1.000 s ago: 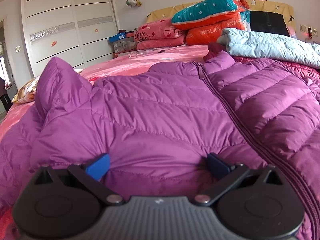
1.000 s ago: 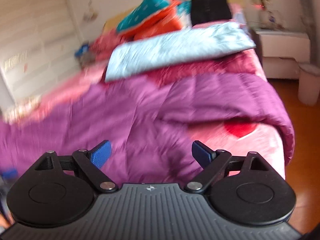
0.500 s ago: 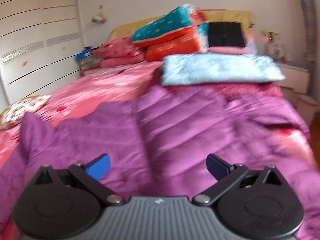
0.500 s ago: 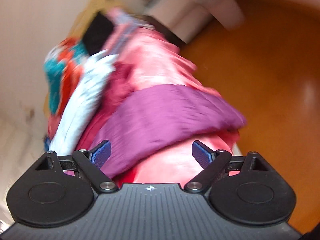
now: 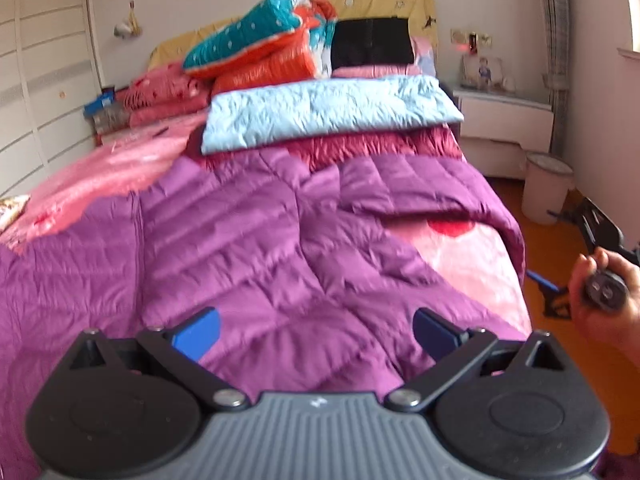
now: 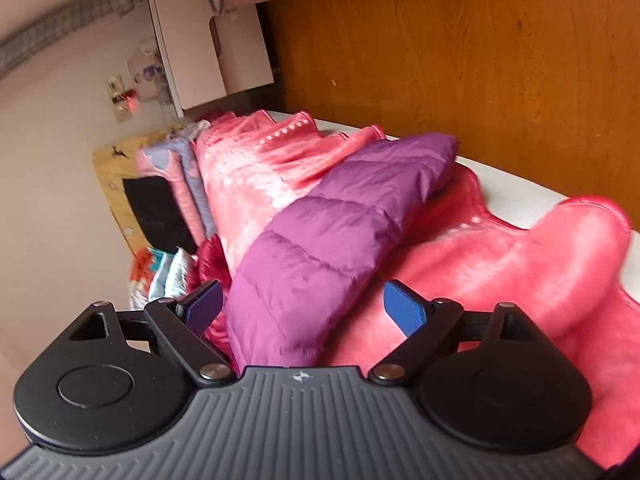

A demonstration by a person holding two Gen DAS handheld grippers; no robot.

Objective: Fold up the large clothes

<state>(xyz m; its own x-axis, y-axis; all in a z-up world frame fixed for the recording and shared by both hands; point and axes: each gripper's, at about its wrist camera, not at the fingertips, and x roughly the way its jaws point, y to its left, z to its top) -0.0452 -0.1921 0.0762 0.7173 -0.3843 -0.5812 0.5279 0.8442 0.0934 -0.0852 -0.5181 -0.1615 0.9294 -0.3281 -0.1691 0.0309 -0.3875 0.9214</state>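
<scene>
- A purple jacket [image 5: 248,240] lies spread across the bed [image 5: 476,256], 1 sleeve [image 6: 340,232] trailing at its edge.
- The left gripper [image 5: 316,326] and right gripper [image 6: 302,306] both gape wide, empty.
- Puffy, light and slick, it likely grips best at the sleeve cuff.
</scene>
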